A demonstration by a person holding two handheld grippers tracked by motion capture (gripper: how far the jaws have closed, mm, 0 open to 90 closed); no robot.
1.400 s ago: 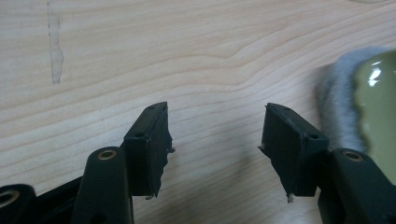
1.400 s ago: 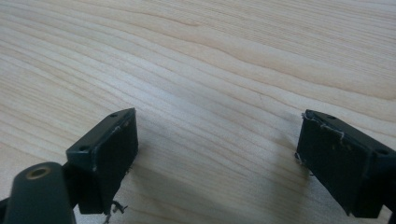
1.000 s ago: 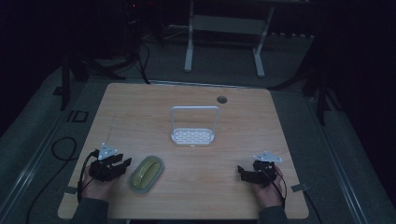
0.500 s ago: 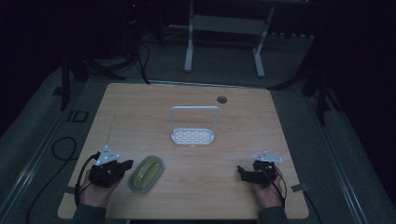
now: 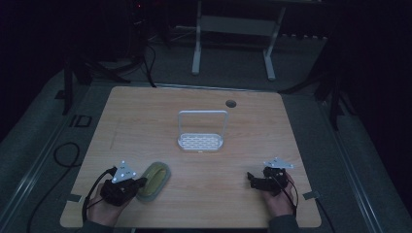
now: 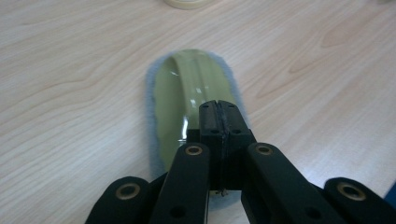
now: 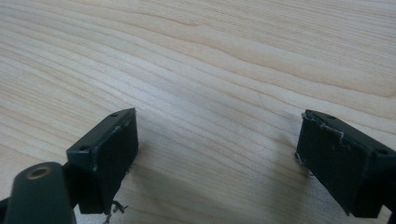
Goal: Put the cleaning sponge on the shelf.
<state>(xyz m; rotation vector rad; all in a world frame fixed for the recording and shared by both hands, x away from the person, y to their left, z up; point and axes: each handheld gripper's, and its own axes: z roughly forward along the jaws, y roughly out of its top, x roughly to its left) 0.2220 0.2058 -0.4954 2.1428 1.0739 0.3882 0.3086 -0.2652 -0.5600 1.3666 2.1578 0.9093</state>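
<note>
Two grippers are held low over the wooden surface (image 5: 204, 170). The left gripper (image 6: 218, 114) is closed tight, jaws together above the olive-green brush (image 6: 187, 93), nothing seen between them. The right gripper (image 7: 217, 158) is spread wide over bare wood.

Wooden table (image 5: 194, 102) bears a brush (image 5: 153, 180) (olive-backed) and white rack (image 5: 201, 141).

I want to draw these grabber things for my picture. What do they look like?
Each hand holds a black grabber. The left gripper and the right gripper each carry a grey three-cornered plate on top and trail a black cable. Up close, the left one's arms have brass-coloured rivets, and its two black jaws are flat blocks. The right one's pads are black rectangles with frayed whitish edges. Dark sleeves peek in at the bottom.
</note>
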